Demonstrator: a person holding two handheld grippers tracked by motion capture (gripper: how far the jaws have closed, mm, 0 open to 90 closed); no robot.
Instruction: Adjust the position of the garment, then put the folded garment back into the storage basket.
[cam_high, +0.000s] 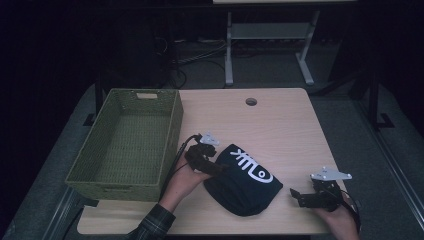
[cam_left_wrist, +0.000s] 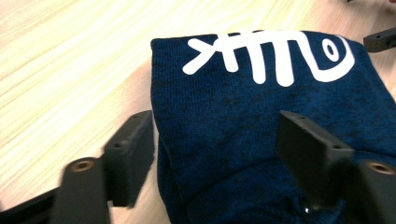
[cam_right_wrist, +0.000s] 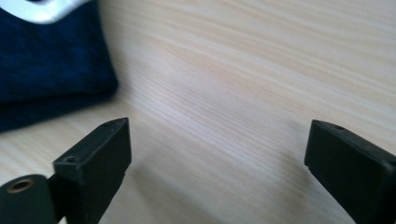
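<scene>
Folded navy garment (cam_high: 243, 181) near front table (cam_high: 280, 125) edge; left gripper (cam_high: 218, 167) jaws apart over its left edge; right gripper (cam_high: 296, 196) jaws apart, above bare wood right of it

Dim high view with black surroundings; brighter, evenly lit close-ups, near jaws blurred, soft shadows beneath.

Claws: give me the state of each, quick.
Left claw: open, jaws wide over the edge of the folded dark blue cloth, not gripping it.
Right claw: open, nothing between its jaws, bare table beneath.
</scene>
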